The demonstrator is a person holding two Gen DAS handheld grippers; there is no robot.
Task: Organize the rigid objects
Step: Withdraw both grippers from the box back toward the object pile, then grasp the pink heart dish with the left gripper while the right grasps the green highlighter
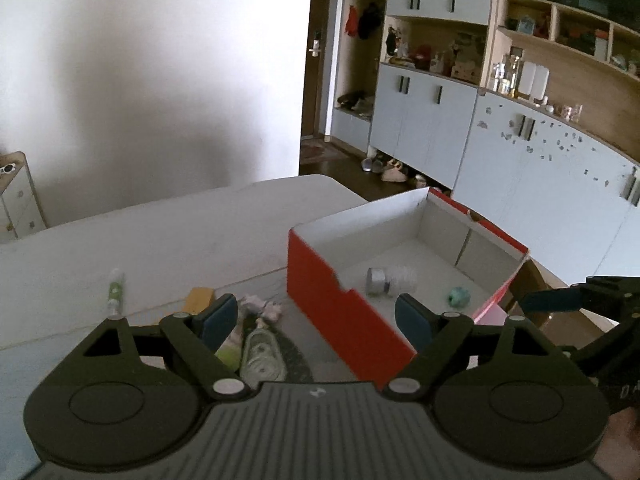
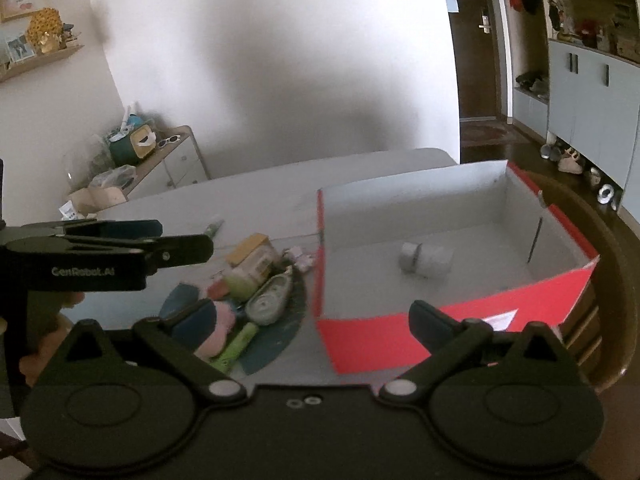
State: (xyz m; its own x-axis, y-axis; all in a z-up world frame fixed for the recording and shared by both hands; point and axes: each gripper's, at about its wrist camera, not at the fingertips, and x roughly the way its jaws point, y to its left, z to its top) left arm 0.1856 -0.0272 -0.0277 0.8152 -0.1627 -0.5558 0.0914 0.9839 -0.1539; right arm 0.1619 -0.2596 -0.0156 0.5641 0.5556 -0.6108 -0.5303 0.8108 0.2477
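Observation:
A red box [image 1: 340,312] [image 2: 400,340] with a white inside stands open on the table. In it lie a white bottle with a grey cap [image 1: 390,280] [image 2: 426,258] and a small teal ball [image 1: 459,296]. Left of the box, a dark round mat [image 2: 276,340] holds a pile: a small toy shoe [image 2: 269,300] [image 1: 262,354], a little toy house [image 2: 254,258], a pink soft piece [image 2: 218,330] and a green tube [image 2: 236,346]. My left gripper [image 1: 316,322] is open and empty above the box's near corner. My right gripper [image 2: 314,326] is open and empty over the box's left wall.
A green-and-white tube [image 1: 115,292] lies alone on the white table [image 1: 160,232]. Cabinets and shelves [image 1: 500,120] line the right side. A low dresser with clutter [image 2: 160,160] stands behind the table. The left gripper shows from the side in the right wrist view [image 2: 120,252].

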